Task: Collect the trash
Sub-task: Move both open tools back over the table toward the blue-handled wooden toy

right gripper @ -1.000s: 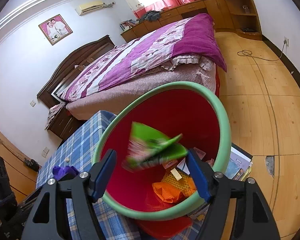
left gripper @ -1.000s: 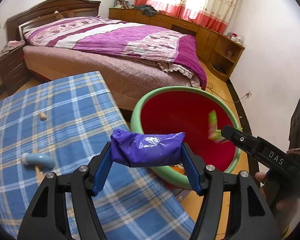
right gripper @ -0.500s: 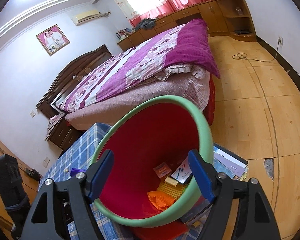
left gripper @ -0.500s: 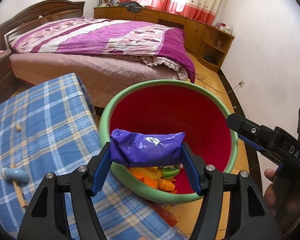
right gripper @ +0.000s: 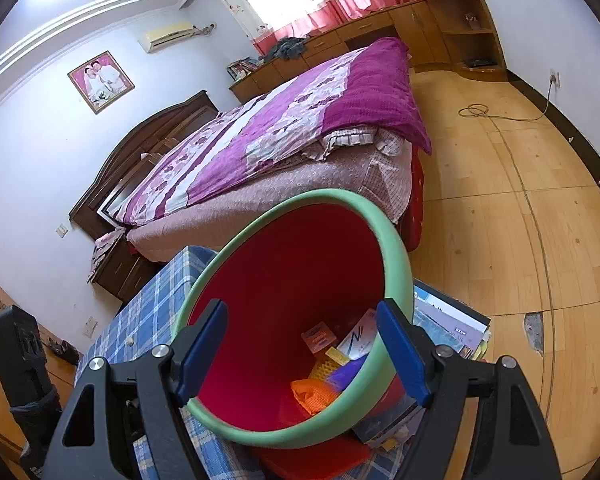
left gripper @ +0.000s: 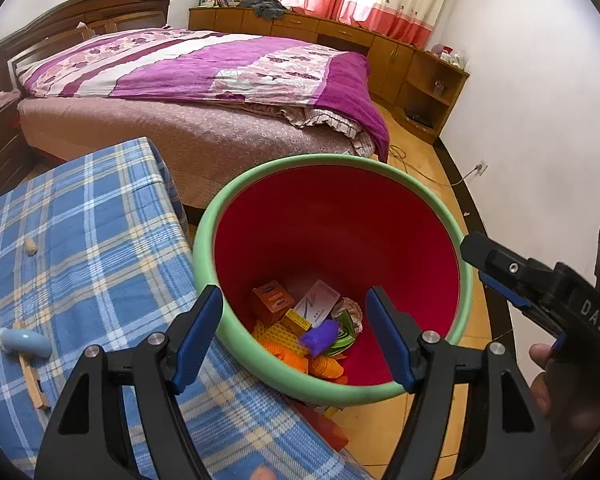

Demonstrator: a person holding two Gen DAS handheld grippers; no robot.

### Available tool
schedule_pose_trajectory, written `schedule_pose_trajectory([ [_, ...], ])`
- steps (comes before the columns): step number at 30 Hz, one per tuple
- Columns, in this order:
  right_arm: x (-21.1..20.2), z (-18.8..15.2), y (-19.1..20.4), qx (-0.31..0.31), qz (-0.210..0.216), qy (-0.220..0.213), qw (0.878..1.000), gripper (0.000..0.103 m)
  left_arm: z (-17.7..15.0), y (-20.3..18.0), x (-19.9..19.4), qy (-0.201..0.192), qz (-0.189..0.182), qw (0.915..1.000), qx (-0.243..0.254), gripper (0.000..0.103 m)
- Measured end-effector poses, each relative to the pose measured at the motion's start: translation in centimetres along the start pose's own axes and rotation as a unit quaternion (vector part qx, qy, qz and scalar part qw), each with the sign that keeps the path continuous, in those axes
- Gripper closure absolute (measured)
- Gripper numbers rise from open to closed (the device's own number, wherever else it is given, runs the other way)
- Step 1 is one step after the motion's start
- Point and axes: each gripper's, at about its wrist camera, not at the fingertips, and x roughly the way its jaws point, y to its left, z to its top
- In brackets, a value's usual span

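- The left claw (left gripper: 294, 334) is seen above the near rim of the round red plastic bin with a pale green rim (left gripper: 432, 200); its blue-padded jaws are opening and nothing is pinched between them.
- A crumpled purple plastic wrapper (left gripper: 320, 335) is seen lying at the bottom of the bin, on top of the other trash.
- Beside it are found an orange mesh net (left gripper: 324, 364), a small orange carton (left gripper: 272, 300), a white card with a green mark (left gripper: 318, 306) and a green packet (left gripper: 346, 332).
- The right claw (right gripper: 302, 354) is held spread over the same bin, with nothing between its pads; in the left wrist view it is seen just beyond the bin's right rim.
- The bin stands against the edge of the tabletop covered in blue checked cloth (left gripper: 80, 240).
- On that cloth, well apart from the bin, 1 pale blue cylindrical object (left gripper: 24, 342) lies beside a thin wooden stick (left gripper: 32, 380), and a small tan scrap (left gripper: 31, 245) lies farther back.
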Motion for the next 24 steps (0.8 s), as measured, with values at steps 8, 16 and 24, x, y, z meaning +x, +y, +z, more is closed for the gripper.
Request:
schedule_pose_trajectory([
  [8, -0.7, -0.8, 0.8, -0.009, 0.001, 0.001, 1.0, 0.024, -0.6, 2.1, -2.3, -0.012, 0.01, 0.9993, -0.033, 0.029],
  [16, -1.2, -1.5, 2.8, -0.029, 0.001, 0.006, 1.0, 0.024, -1.2, 5.1, -5.1, -0.026, 0.033, 0.9966, -0.071, 0.029],
  [24, -1.9, -2.4, 5.5, -0.053, 0.009, 0.012, 0.998, 0.024, -2.3, 8.0, -8.0, -0.039, 0.057, 0.9923, -0.103, 0.029],
])
